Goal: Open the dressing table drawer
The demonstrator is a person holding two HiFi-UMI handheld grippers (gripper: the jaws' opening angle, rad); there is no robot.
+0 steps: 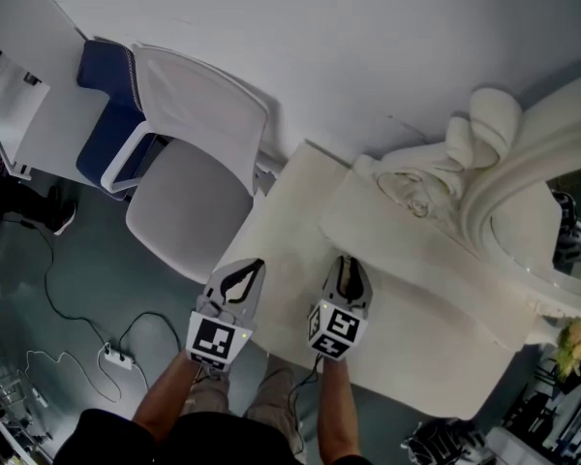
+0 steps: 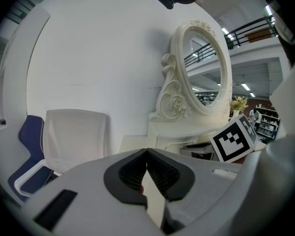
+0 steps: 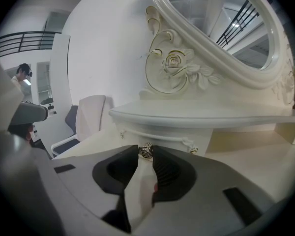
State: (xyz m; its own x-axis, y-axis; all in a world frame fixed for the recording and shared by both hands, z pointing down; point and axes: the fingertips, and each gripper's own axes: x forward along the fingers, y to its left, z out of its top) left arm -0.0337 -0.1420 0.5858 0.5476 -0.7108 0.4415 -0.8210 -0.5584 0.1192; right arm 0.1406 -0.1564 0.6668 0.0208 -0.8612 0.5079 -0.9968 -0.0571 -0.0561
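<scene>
The cream dressing table point(image 1: 295, 216) carries a low drawer unit point(image 1: 397, 235) under its oval mirror point(image 1: 562, 231). In the right gripper view the drawer front point(image 3: 160, 133) faces me, with a small metal knob point(image 3: 146, 152) at its middle. My right gripper point(image 3: 146, 149) is shut on that knob, its dark pads pressing it from both sides. From above, the right gripper point(image 1: 346, 261) points at the unit's front. My left gripper point(image 1: 257, 263) hangs over the table's left part, beside the right one. It is shut with nothing between its jaws point(image 2: 147, 151).
A white chair point(image 1: 189, 153) stands left of the table, with a blue chair point(image 1: 102, 114) behind it. Cables and a power strip point(image 1: 116, 358) lie on the floor at the left. A white wall runs behind the table. My feet are at the table's front edge.
</scene>
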